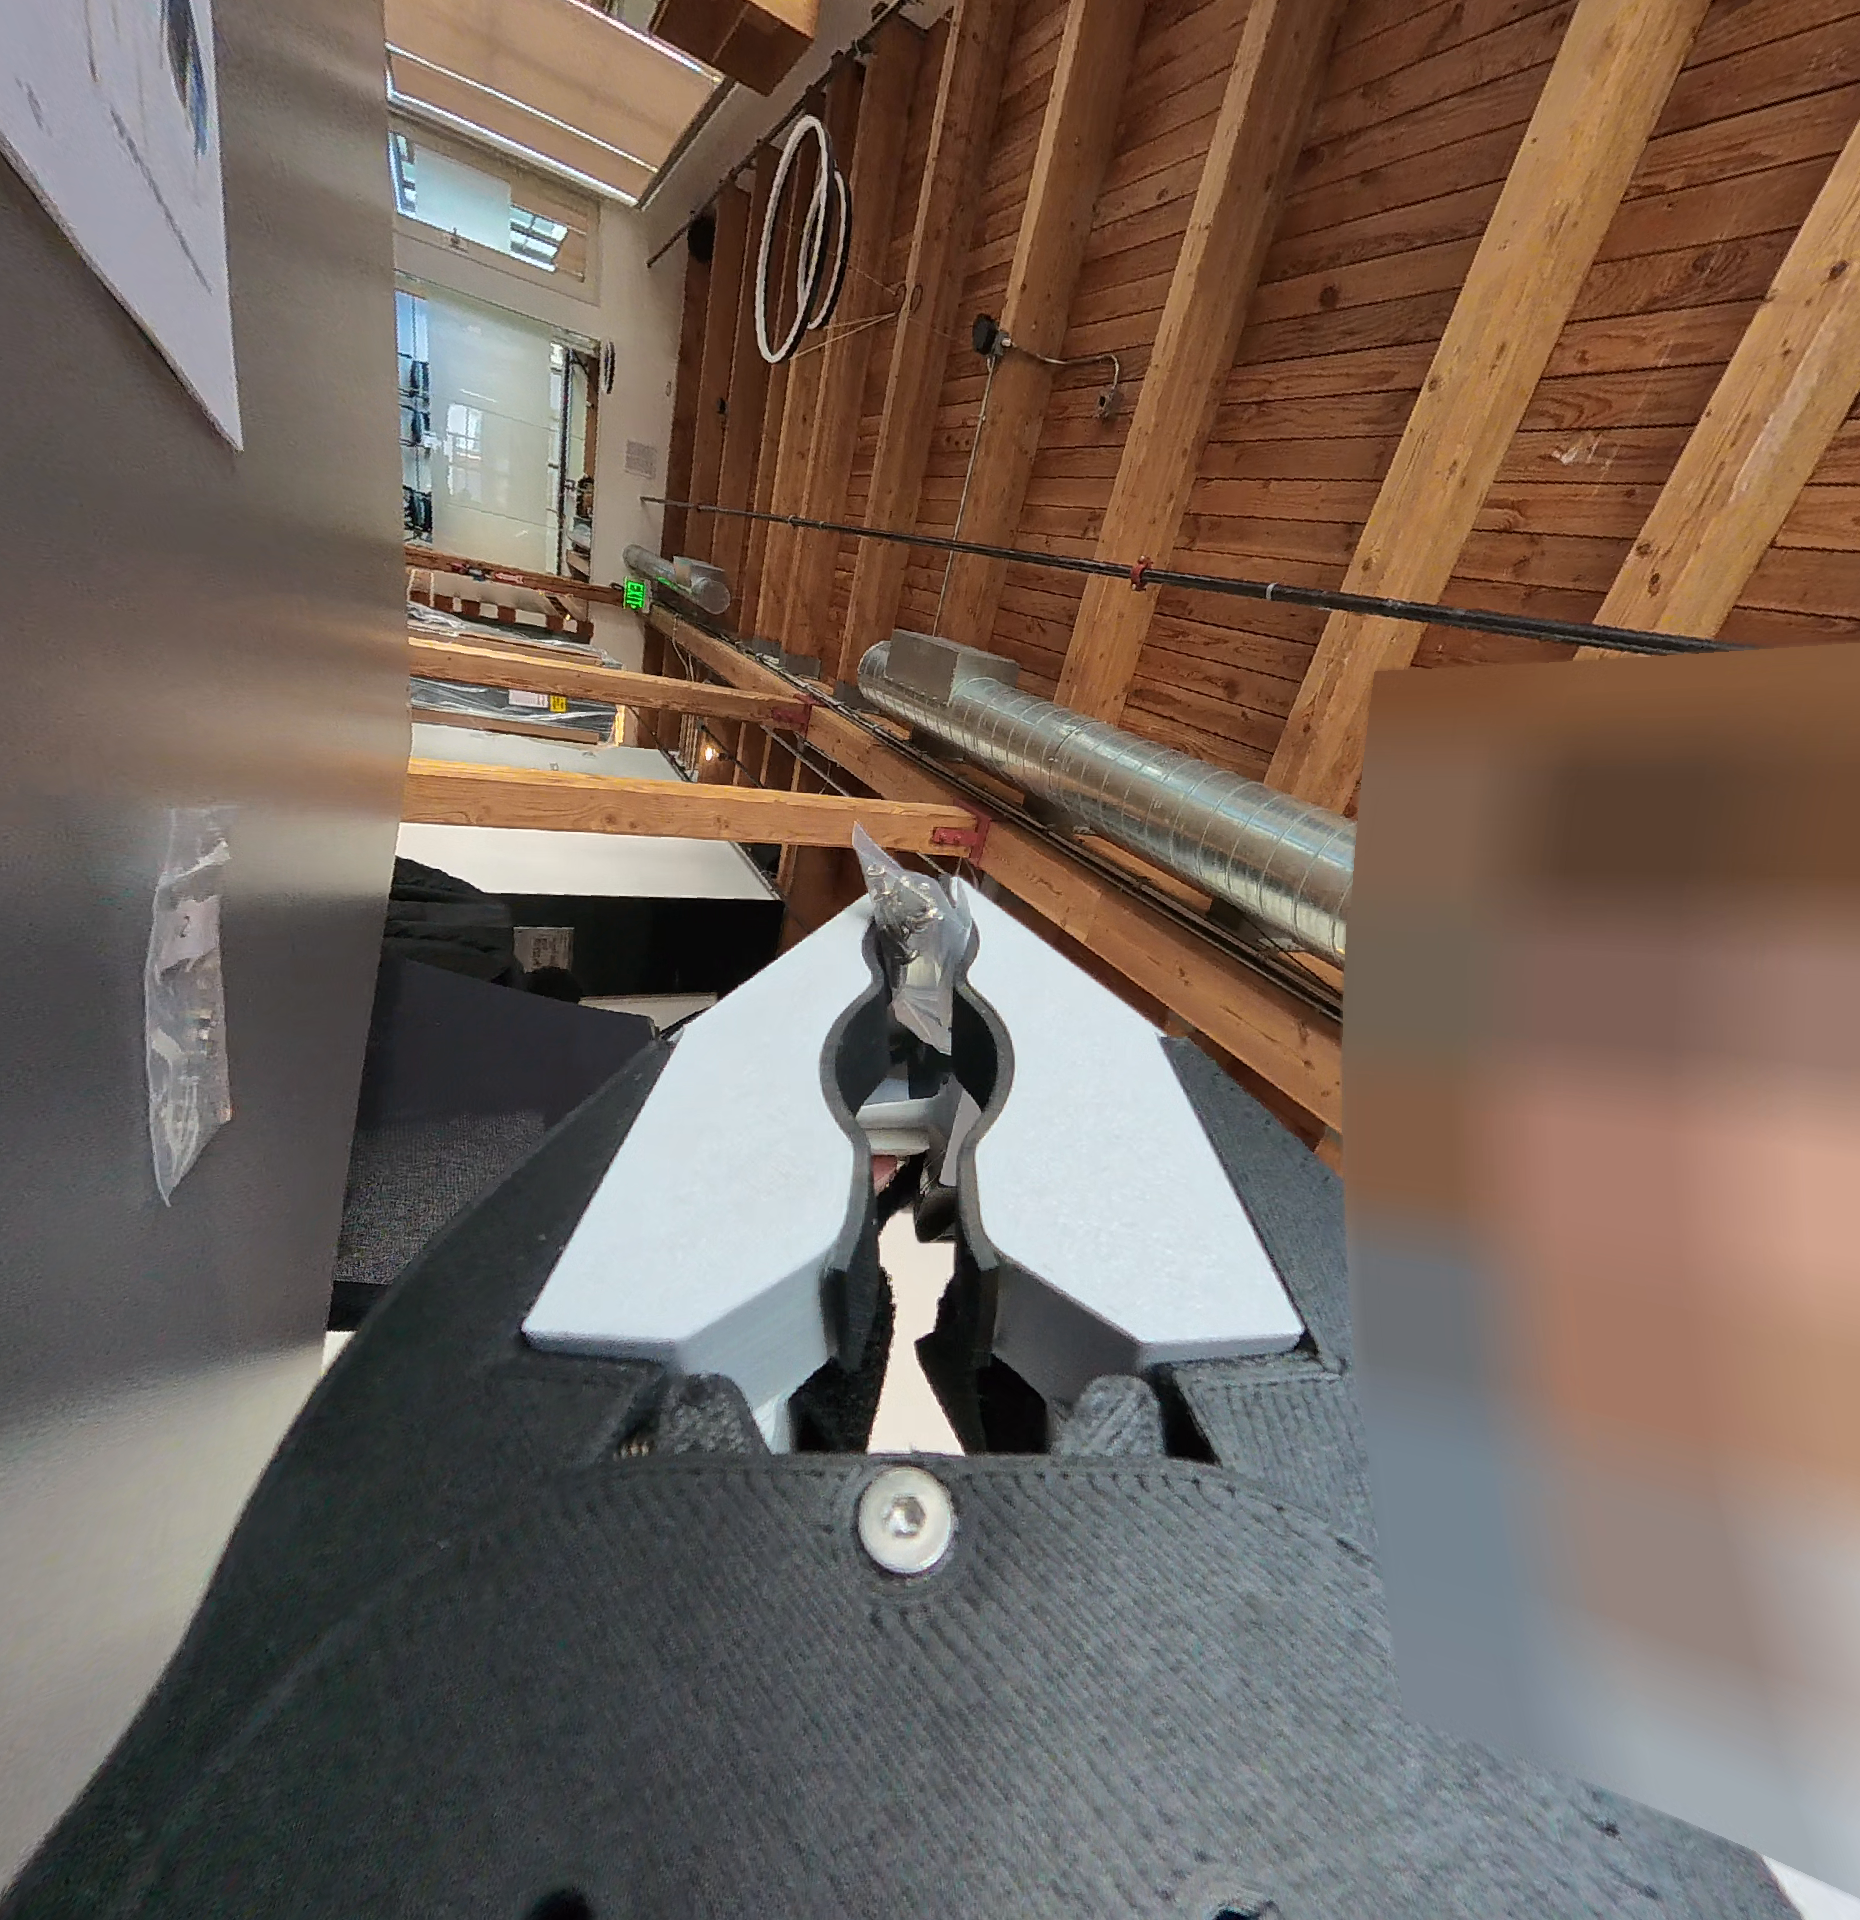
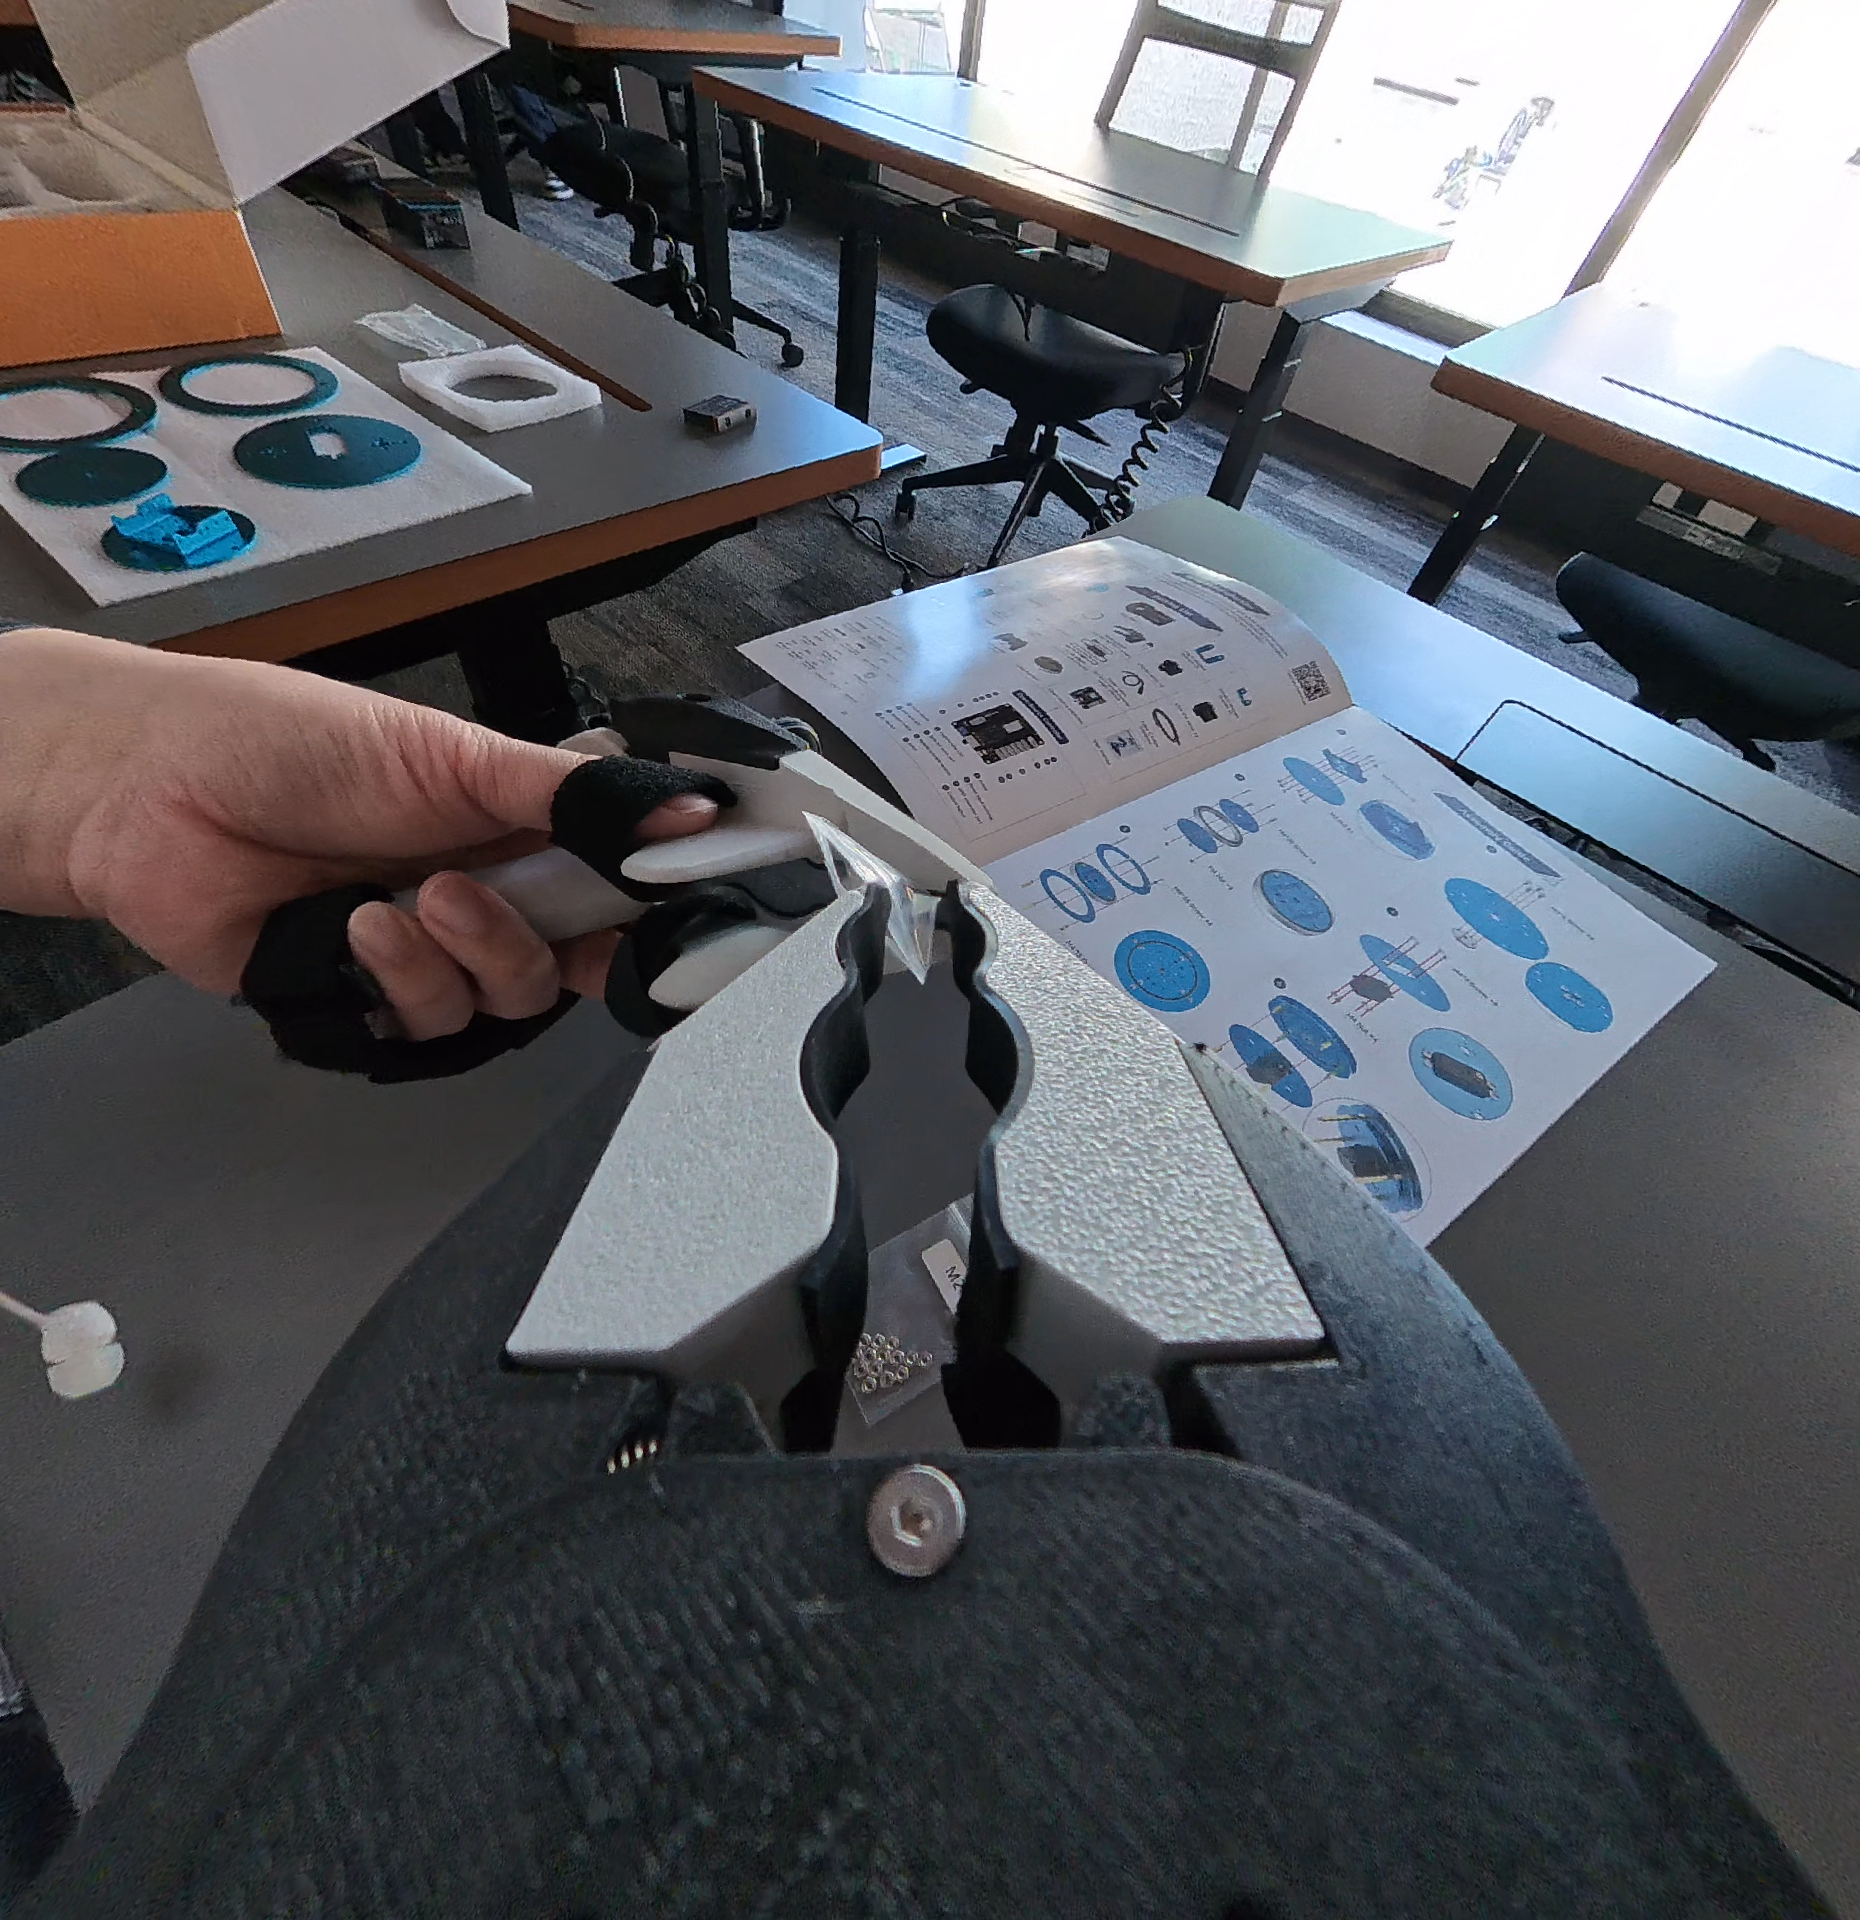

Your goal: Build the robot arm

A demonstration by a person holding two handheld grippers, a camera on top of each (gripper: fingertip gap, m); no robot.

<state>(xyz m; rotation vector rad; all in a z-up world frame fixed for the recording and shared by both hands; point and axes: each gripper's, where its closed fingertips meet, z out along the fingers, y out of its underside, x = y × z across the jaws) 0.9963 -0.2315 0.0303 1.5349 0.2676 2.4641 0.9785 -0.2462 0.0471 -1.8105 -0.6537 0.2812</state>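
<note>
Left gripper (image 1: 918, 940): it is tilted up toward the wooden ceiling (image 1: 1321, 312). Its two fingers are pressed together on a small clear bag (image 1: 921, 935) with little metal parts inside. The top of the bag sticks out above the fingertips.
Left gripper from the other side: in the right wrist view a bare hand (image 2: 282, 831) with black finger straps holds this gripper, and its white fingers point to the right.
Right gripper (image 2: 910, 920): its fingertips come nearly together on the same small clear bag, which is pinched between both grippers above the bench (image 2: 230, 1195). Lower down, the fingers stand apart in a wavy gap.
Second bag (image 2: 895, 1340): it is clear, has a white label and small silver rings in it, and lies flat on the bench. It shows through the gap of the right gripper.
Booklet (image 2: 1269, 883): it lies open on the bench behind the grippers, with blue round drawings on its pages.
Other bench (image 2: 645, 468): it stands to the left and farther away. It carries a white foam sheet (image 2: 458, 478) with blue discs and rings (image 2: 323, 452), a white foam square (image 2: 500, 390) and an open orange box (image 2: 115, 281).
Floor area: black stools (image 2: 1051, 353) stand between the benches.
Ceiling side: a silver duct (image 1: 1113, 790) runs along the beams.
Metal panel (image 1: 178, 727): it is at the left edge of the left wrist view and reflects a bag.
</note>
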